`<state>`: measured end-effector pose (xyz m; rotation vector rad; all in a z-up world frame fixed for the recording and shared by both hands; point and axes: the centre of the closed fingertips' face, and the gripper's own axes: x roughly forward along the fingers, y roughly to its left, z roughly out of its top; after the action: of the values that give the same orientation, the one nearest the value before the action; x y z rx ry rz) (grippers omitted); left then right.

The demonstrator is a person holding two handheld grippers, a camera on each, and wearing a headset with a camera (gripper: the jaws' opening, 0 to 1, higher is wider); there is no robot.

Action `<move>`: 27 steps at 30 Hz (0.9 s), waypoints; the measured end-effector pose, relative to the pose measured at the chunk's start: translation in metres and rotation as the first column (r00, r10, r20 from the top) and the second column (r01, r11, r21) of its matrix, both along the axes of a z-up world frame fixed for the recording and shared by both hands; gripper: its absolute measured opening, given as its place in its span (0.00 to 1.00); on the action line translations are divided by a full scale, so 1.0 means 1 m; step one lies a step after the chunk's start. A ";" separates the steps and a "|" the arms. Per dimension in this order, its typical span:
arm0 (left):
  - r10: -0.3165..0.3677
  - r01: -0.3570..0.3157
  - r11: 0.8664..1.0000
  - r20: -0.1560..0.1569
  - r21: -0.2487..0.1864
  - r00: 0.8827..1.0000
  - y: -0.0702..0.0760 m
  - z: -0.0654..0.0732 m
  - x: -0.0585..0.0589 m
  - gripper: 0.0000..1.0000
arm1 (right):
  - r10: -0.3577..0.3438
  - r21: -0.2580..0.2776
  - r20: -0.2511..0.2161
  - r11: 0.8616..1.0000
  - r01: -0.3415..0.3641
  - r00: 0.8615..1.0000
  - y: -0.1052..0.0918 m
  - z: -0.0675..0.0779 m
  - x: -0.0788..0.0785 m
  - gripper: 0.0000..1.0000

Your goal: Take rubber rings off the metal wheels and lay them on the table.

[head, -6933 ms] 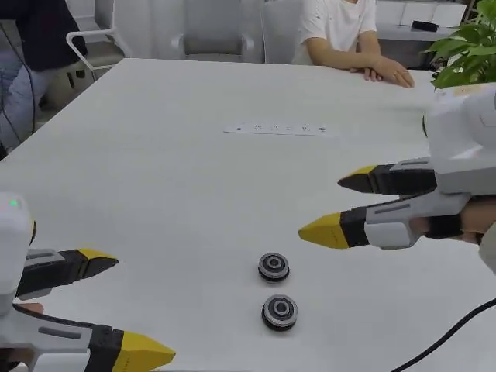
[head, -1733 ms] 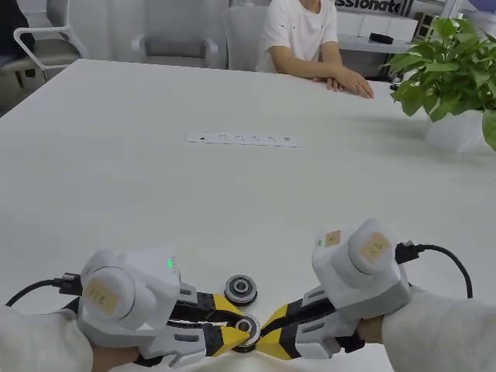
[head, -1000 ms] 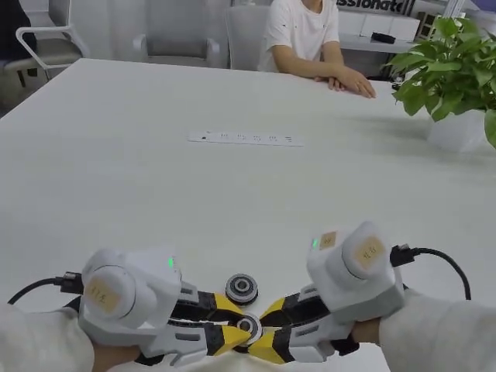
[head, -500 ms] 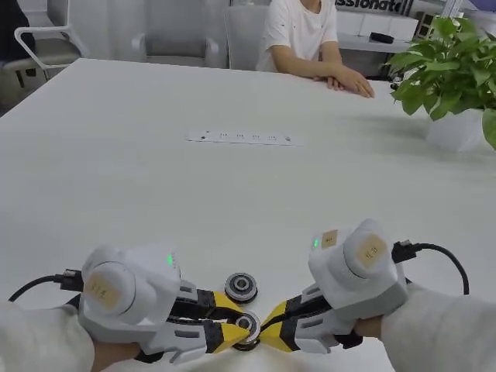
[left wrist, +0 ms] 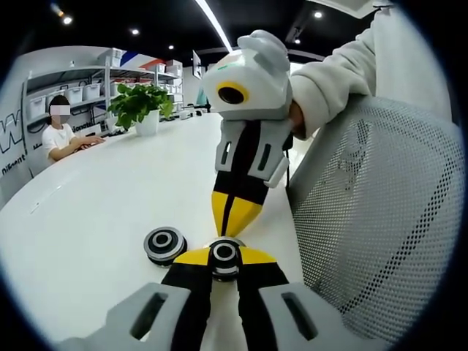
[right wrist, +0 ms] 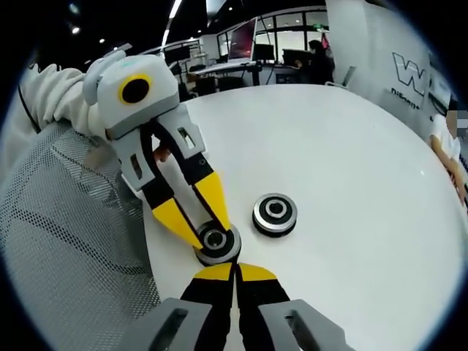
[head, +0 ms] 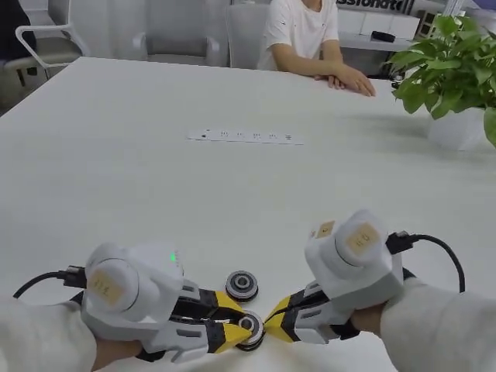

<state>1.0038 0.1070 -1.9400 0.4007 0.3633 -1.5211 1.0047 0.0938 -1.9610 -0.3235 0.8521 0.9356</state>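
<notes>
At the near edge of the tabletop [head: 232,194], the left gripper [head: 237,325] clamps a metal wheel [left wrist: 223,254] between narrowly parted jaws; the right gripper [right wrist: 235,272], jaws pressed together, touches its tips to the wheel's rubber ring [right wrist: 235,243], though whether it pinches the ring I cannot tell; a second wheel [head: 242,284] sits just beside, ring on. The risk, I judge: a shallow pinch slips off the ring, or the pull twists the wheel from the left jaws and it rolls over the edge.
</notes>
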 end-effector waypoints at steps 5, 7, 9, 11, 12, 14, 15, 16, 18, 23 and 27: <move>-0.003 0.003 1.000 0.003 -0.001 1.000 0.000 0.000 0.000 0.07 | -0.111 0.028 -0.088 0.993 0.114 0.990 -0.001 0.000 0.001 0.00; -0.003 0.003 1.000 0.005 -0.001 1.000 0.000 0.000 -0.001 0.07 | -0.152 0.041 -0.130 0.987 0.158 0.980 -0.002 0.000 0.001 0.00; -0.005 0.005 1.000 0.005 -0.002 1.000 0.000 0.000 -0.001 0.07 | -0.192 0.064 -0.172 0.977 0.205 0.966 -0.002 0.000 0.002 0.00; -0.005 0.005 1.000 0.002 -0.003 1.000 0.000 0.000 -0.001 0.07 | -0.216 0.085 -0.194 0.968 0.236 0.957 -0.004 0.002 0.003 0.00; -0.004 0.004 1.000 0.000 -0.004 1.000 0.000 0.000 -0.001 0.07 | -0.233 0.096 -0.208 0.962 0.257 0.950 -0.004 0.003 0.002 0.00; -0.009 0.009 1.000 0.001 -0.004 1.000 0.000 0.000 -0.001 0.07 | -0.250 0.128 -0.246 0.949 0.288 0.936 -0.003 0.005 0.000 0.00; -0.009 0.009 1.000 0.001 -0.004 1.000 0.000 0.000 -0.001 0.07 | -0.252 0.143 -0.249 0.946 0.293 0.935 -0.003 0.006 0.002 0.00; -0.009 0.009 1.000 0.002 -0.005 1.000 0.000 0.000 -0.001 0.07 | -0.247 0.156 -0.245 0.944 0.290 0.937 -0.004 0.007 0.002 0.00; -0.010 0.010 1.000 0.002 -0.006 1.000 0.000 0.000 -0.001 0.07 | -0.202 0.203 -0.223 0.947 0.248 0.954 0.001 0.011 0.002 0.00; -0.012 0.012 1.000 0.002 -0.008 1.000 0.000 0.000 -0.002 0.07 | -0.218 0.227 -0.264 0.933 0.280 0.939 0.000 0.012 0.000 0.00; -0.016 0.016 1.000 0.003 -0.009 1.000 0.000 0.000 -0.002 0.07 | -0.224 0.236 -0.289 0.925 0.296 0.931 0.003 0.013 -0.001 0.00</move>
<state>1.0019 0.1071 -1.9396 0.3992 0.3519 -1.5373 1.0040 0.0964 -1.9478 0.1574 0.9605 0.8400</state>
